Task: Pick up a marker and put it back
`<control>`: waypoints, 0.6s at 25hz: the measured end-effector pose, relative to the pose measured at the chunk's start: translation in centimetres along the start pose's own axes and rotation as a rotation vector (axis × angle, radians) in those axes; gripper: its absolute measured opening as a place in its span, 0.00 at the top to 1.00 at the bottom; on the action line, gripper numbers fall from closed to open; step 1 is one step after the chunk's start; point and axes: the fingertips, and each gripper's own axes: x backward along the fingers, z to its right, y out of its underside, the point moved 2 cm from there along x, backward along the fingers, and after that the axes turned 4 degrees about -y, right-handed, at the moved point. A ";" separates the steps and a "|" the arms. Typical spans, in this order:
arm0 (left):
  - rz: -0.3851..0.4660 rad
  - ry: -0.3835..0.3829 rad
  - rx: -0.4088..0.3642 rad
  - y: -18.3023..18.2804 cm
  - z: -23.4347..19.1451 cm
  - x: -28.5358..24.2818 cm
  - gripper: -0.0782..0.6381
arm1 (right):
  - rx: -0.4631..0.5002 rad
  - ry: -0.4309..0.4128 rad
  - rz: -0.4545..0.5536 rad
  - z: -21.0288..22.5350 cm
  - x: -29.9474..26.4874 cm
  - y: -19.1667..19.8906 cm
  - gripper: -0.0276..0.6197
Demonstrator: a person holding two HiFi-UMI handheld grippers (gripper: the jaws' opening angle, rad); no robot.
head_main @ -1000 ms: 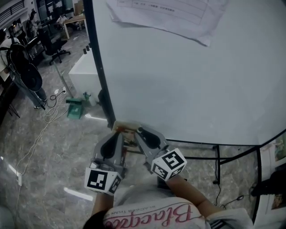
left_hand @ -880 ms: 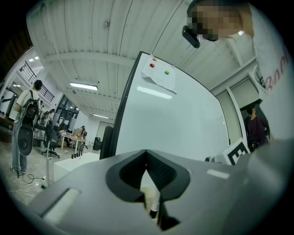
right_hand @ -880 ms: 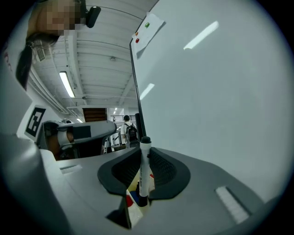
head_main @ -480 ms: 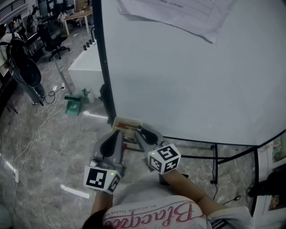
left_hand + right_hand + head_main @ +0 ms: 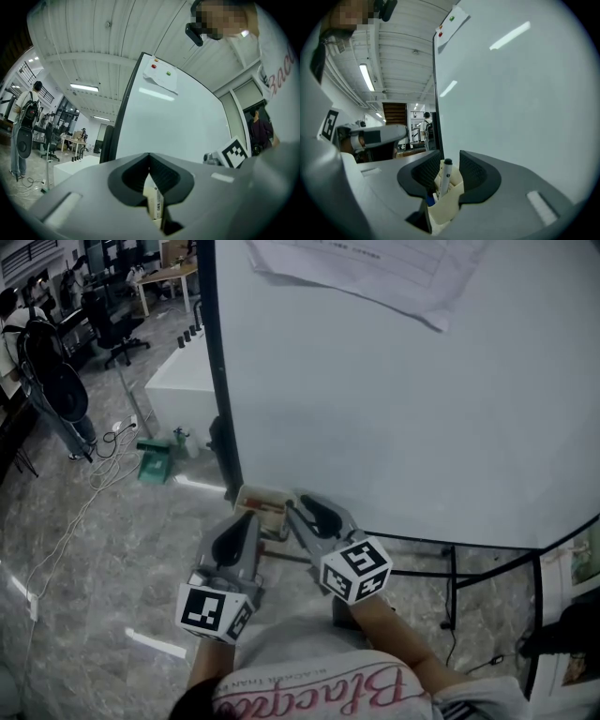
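Marker [image 5: 446,180] standing in pen holder [image 5: 445,211]; right gripper [image 5: 450,163] jaws opening around it, only withdrawal left; left gripper [image 5: 149,159] closed, empty.

A marker [image 5: 446,176] with a white barrel and a dark cap was seen standing nearly upright, cap uppermost, in a cream holder [image 5: 446,208] set at the lower corner of the whiteboard [image 5: 511,93]. It was flanked by the opening jaws of the right gripper [image 5: 451,159], with neither pad pressed against it.
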 end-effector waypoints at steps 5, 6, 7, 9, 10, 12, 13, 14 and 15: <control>-0.003 0.000 0.003 -0.1 0.0 -0.1 0.89 | 0.049 0.002 0.118 -0.7 3.0 -4.4 0.80; -0.003 0.000 0.003 -0.1 0.0 -0.1 0.89 | 0.059 -0.006 0.125 -1.2 3.5 -4.9 0.81; -0.002 0.001 0.002 -0.2 0.0 -0.1 0.89 | 0.065 -0.017 0.126 -1.7 3.8 -5.1 0.83; 0.002 0.004 0.001 -0.4 0.0 -0.1 0.89 | 0.073 -0.035 0.116 -2.7 4.3 -5.2 0.88; 0.005 0.006 0.000 -0.5 0.1 -0.2 0.89 | 0.078 -0.037 0.110 -3.0 4.4 -5.0 0.91; 0.010 0.008 0.000 -0.6 0.2 -0.2 0.89 | 0.088 -0.040 0.091 -3.4 4.5 -4.5 0.95; 0.010 0.009 -0.001 -0.6 0.2 -0.2 0.89 | 0.090 -0.044 0.080 -3.6 4.5 -4.2 0.95; 0.010 0.010 -0.001 -0.6 0.3 -0.2 0.89 | 0.090 -0.049 0.073 -3.7 4.5 -4.0 0.95; 0.010 0.011 0.000 -0.7 0.3 -0.2 0.89 | 0.091 -0.052 0.068 -3.9 4.5 -3.9 0.95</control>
